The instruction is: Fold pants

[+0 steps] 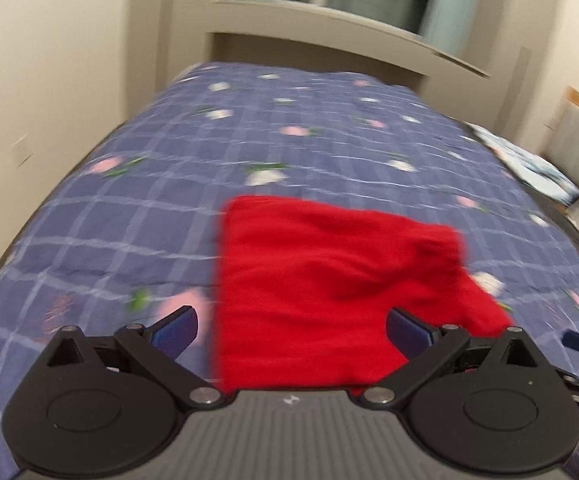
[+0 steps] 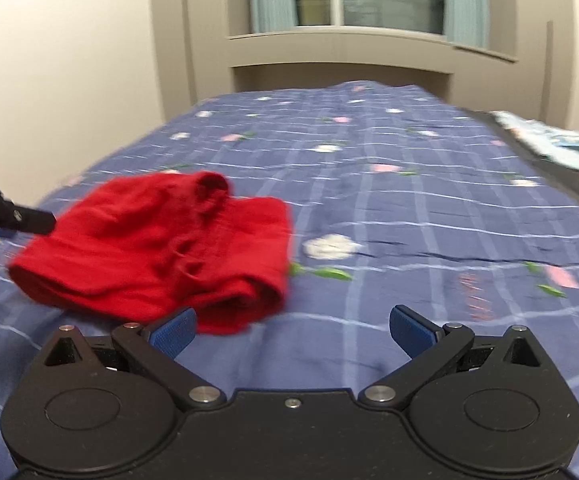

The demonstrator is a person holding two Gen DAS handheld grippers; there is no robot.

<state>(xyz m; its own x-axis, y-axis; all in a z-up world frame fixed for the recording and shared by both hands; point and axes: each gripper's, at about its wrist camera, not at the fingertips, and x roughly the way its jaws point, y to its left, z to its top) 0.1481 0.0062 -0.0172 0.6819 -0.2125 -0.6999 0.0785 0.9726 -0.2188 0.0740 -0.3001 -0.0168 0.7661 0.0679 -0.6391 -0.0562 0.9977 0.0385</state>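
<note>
- Red pants (image 1: 329, 288) lie folded into a compact block on the blue checked bedspread (image 1: 129, 200), directly ahead of the left tongs (image 1: 291, 334).
- Left tongs: released, blue pads spread wide. In the left wrist view the red cloth fills the gap between them and runs past the right pad (image 1: 409, 330); the picture does not settle how far above the cloth the pads stand. Neither pad presses on the fabric.
- Left pad (image 1: 175, 330) sits just off the straight left edge of the fold, over bare bedspread.
- The far right corner of the fold looks bunched and rounded; the near edge passes under the tongs' body and is hidden.
- Left wrist view is smeared with motion blur, so fine creases cannot be read.
- Right tongs (image 2: 292, 332): also released, pads wide apart, nothing between them but bedspread.
- From the right tongs, the pants (image 2: 157, 248) lie ahead and to the left. The nearest rolled corner comes up just beside the left pad (image 2: 173, 332); contact cannot be told.
- Layers show at that near corner, stacked folds one on another, with a puckered ridge along the top.
- The other tool shows as a dark arm at the far left of the right wrist view, its tip at the pants' left edge.
- Patterned cloth (image 2: 561, 140) lies far right of both tongs, well apart from the pants.
</note>
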